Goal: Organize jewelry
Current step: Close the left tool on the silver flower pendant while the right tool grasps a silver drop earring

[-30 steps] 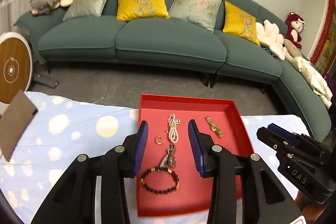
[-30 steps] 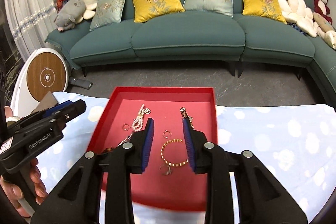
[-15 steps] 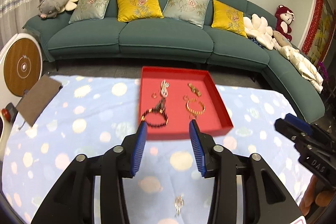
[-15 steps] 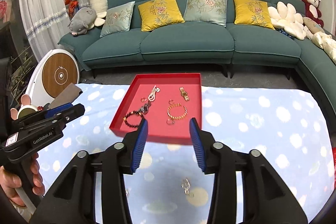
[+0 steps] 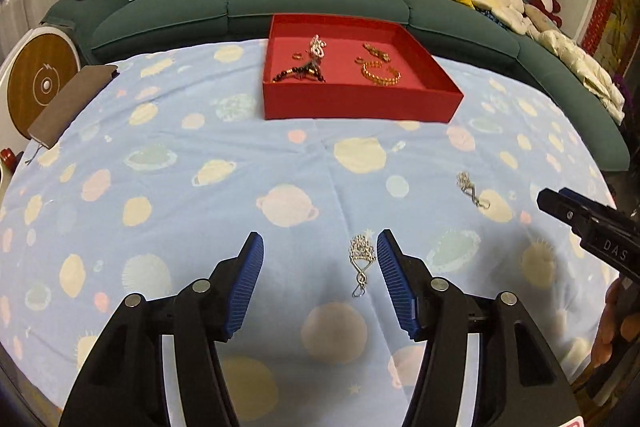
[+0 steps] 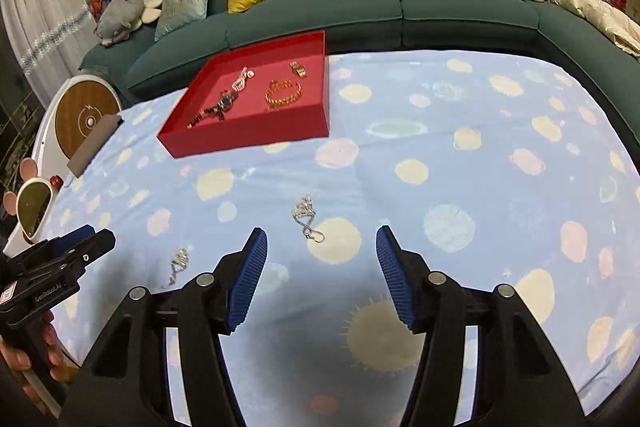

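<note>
Left tongs point(image 5: 320, 253) low over surface point(image 5: 200, 187), spread wide around silver earring point(image 5: 362, 255). Right tongs point(image 6: 321, 249) likewise low, gaping, empty.

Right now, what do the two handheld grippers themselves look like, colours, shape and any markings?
The left gripper and right gripper match: glossy black plastic bodies forking into two arms, silver round screw heads at the joints, and ribbed blue pads lining the jaws. Seen side-on, the right one carries white "DAS" lettering, the left a "GenRobot.AI" label. No cables or sleeves show; bare fingers wrap each handle.
</note>
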The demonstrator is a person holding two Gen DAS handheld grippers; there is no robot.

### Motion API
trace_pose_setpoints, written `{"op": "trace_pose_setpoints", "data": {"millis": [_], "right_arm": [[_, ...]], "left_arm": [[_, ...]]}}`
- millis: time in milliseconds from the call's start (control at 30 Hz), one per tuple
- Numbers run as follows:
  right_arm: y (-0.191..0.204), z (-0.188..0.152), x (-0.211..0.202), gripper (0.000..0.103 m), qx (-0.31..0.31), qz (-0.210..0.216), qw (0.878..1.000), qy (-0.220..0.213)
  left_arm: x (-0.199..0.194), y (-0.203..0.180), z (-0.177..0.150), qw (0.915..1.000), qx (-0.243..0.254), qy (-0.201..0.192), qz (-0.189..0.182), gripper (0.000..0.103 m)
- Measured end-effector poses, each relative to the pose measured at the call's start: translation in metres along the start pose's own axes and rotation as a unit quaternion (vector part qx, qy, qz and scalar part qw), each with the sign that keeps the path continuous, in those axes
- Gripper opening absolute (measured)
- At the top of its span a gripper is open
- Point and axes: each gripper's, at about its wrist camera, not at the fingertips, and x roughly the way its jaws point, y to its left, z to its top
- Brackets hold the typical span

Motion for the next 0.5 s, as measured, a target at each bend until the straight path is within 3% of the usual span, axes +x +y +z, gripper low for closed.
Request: {"op": "trace_pose_setpoints", "data": {"millis": [500], "right_arm": [[0.029, 0.001, 0.073, 0.059, -0.07, 0.002, 0.997, 0.019]], "left_arm": [[0.027, 0.009, -0.018, 0.9994, -0.005, 0.021, -0.025, 0.06]]}}
